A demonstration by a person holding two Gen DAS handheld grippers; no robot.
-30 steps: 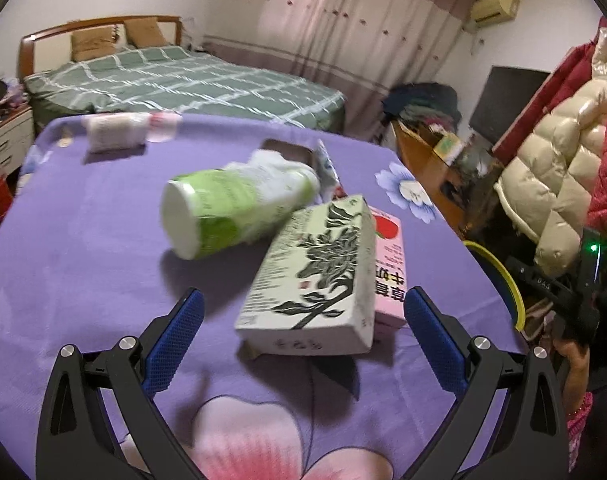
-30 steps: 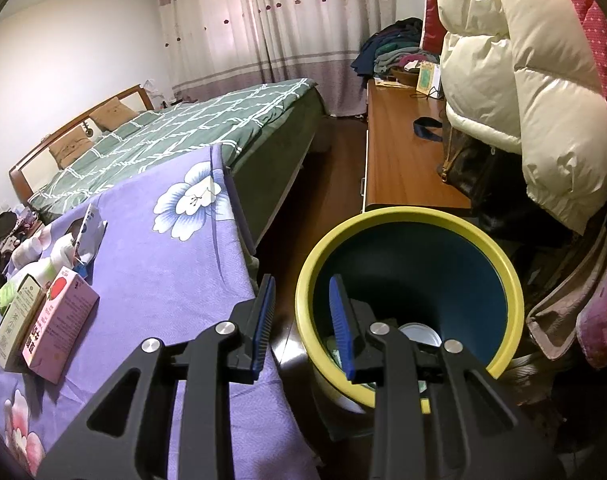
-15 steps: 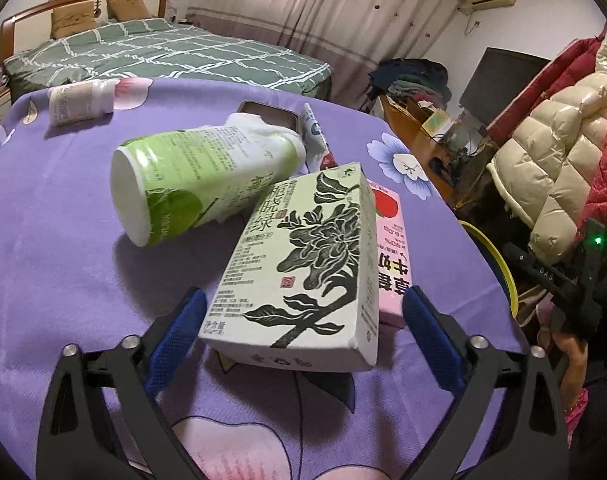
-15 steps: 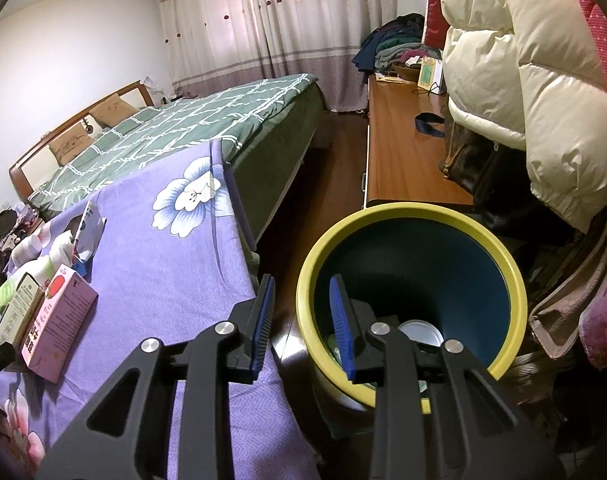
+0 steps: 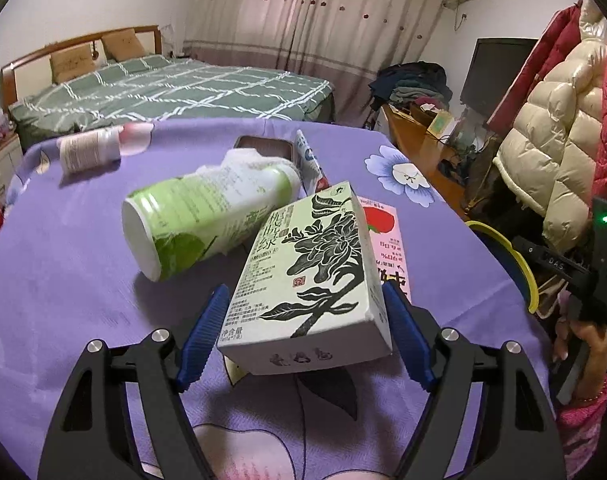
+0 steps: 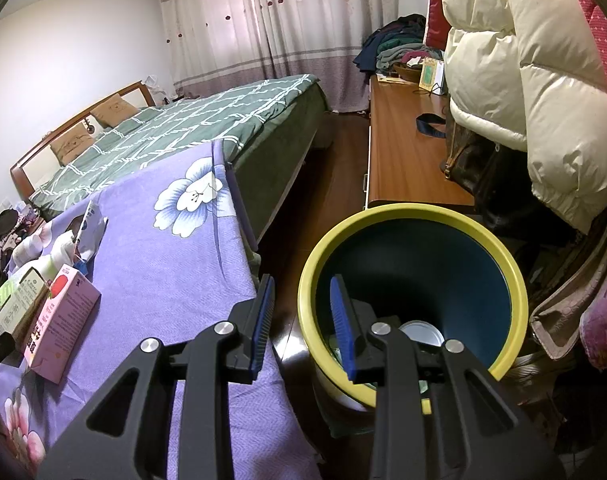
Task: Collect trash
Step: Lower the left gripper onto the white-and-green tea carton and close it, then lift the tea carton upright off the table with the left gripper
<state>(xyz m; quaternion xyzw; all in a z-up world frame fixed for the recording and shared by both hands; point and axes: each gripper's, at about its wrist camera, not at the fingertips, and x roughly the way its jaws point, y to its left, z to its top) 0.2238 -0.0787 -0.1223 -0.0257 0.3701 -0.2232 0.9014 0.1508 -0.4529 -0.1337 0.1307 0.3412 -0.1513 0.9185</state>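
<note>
A white box with a black flower print (image 5: 303, 276) lies on the purple tablecloth (image 5: 63, 280), on top of a pink carton (image 5: 387, 248). My left gripper (image 5: 303, 336) is closed around the box's near end, its blue pads touching both sides. A green-and-white bottle (image 5: 199, 224) lies on its side just behind. My right gripper (image 6: 303, 320) is partly open and empty, its right finger over the rim of a yellow-rimmed blue bin (image 6: 415, 292) beside the table. The box (image 6: 15, 304) and pink carton (image 6: 59, 320) also show in the right wrist view.
A small white bottle (image 5: 87, 150), a dark tray (image 5: 263, 148) and a tube (image 5: 309, 164) lie farther back on the table. A green bed (image 5: 163, 92) stands behind. A wooden cabinet (image 6: 403, 152) and hanging coats (image 6: 523, 60) flank the bin, which holds a can (image 6: 419, 332).
My left gripper moved forward onto the flower-print box and its jaws closed from wide open to the box's sides. My right gripper has stayed still at the bin.
</note>
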